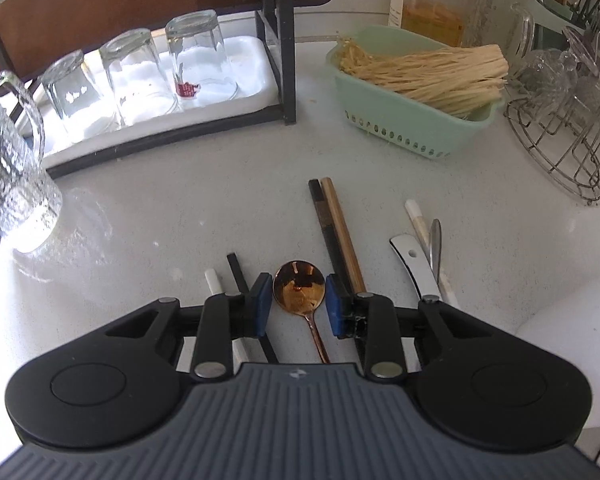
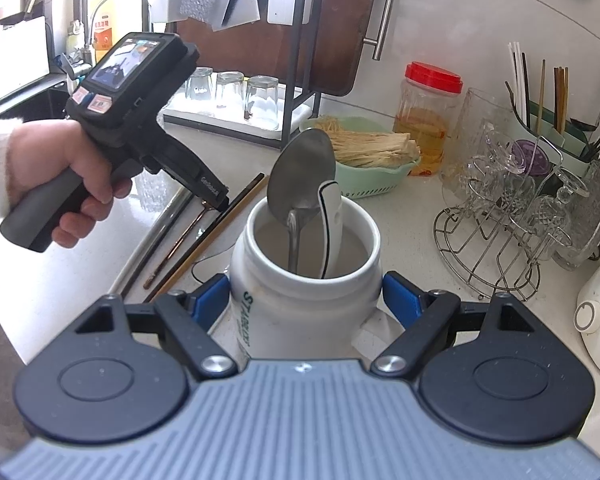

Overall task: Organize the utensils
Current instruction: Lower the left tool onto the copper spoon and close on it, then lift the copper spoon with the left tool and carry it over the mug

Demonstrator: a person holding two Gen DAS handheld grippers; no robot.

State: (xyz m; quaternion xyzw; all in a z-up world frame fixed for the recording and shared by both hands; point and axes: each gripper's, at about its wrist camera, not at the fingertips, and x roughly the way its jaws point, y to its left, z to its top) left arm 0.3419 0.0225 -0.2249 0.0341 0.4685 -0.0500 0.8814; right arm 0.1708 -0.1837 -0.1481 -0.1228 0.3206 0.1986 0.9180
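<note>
A copper spoon [image 1: 299, 286] lies on the white counter between the open fingers of my left gripper [image 1: 298, 304], bowl forward, not gripped. Chopsticks [image 1: 337, 232] lie to its right; a white and a black stick [image 1: 236, 270] to its left. A white-handled utensil [image 1: 414, 266] and a steel one [image 1: 435, 244] lie further right. My right gripper [image 2: 306, 304] is shut on a white ceramic jar [image 2: 304, 280], which holds a steel spoon [image 2: 302, 172] and a white spoon [image 2: 332, 212] upright. The left gripper's body [image 2: 136, 120] shows over chopsticks [image 2: 208, 236] there.
A black rack with a tray of upturned glasses [image 1: 140, 76] stands back left. A green basket of straw sticks [image 1: 416, 92], a wire rack of glass cups [image 2: 512, 216], a red-lidded jar [image 2: 428, 120] and a utensil caddy [image 2: 556, 128] stand at the back right. A glass mug [image 1: 8, 168] stands left.
</note>
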